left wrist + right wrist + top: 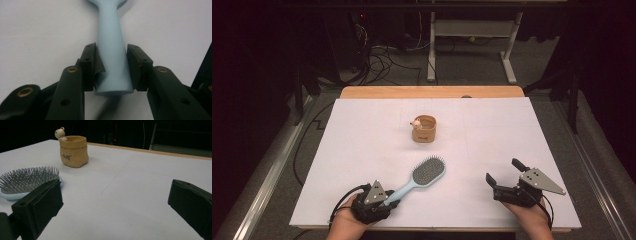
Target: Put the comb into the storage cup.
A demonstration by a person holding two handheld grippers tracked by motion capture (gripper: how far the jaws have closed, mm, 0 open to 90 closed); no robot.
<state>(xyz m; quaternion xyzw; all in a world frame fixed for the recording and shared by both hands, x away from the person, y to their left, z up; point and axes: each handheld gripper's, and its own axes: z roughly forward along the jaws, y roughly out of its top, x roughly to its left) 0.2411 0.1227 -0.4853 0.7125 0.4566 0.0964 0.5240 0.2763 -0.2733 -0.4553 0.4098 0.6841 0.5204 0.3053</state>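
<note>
The blue hairbrush (422, 176) was held tight by its handle in the left gripper (388, 201) at the near edge of the table (362, 140). The right gripper (504, 174) was spread wide, nothing held. Farther back, a small tan pot (424, 129) was seen.

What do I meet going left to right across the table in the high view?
Left gripper clamped on the handle → light blue hairbrush angling up and right → tan pot farther back → right gripper, jaws apart with nothing between them.
</note>
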